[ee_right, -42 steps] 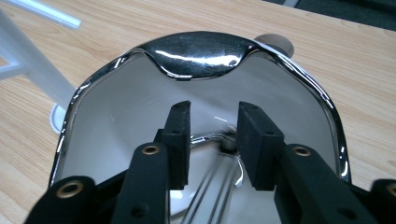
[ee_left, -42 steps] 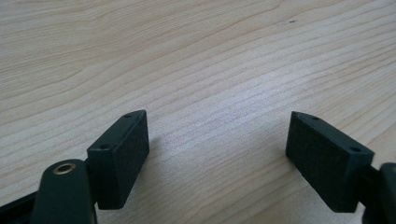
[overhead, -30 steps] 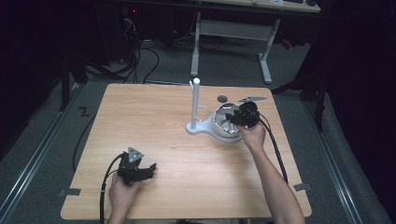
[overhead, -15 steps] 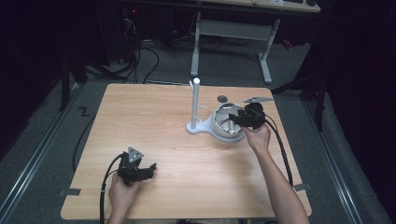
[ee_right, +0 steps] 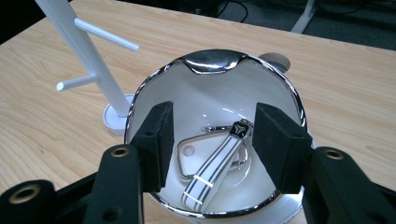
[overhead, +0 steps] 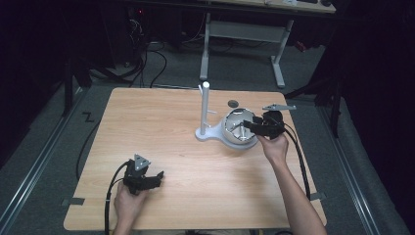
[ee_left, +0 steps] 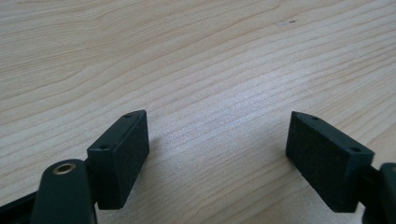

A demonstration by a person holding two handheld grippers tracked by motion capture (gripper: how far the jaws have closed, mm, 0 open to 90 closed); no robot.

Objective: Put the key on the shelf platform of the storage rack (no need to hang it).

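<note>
A shiny metal bowl stands on the table's right half beside a white peg stand. In the bowl lies a key ring with a striped black-and-white strap and a white tag. My right gripper hangs open over the bowl's mouth, its jaws on either side of the strap, holding nothing. My left gripper rests open near the table's front left, jaws wide apart over bare wood.
The wooden table has free room in its middle and left. A small dark disc lies behind the bowl. Cables trail from both grippers. A white desk frame and floor cables lie beyond the far edge.
My right gripper has shifted slightly toward the right and nearer the bowl's rim. The left gripper has stayed still.
</note>
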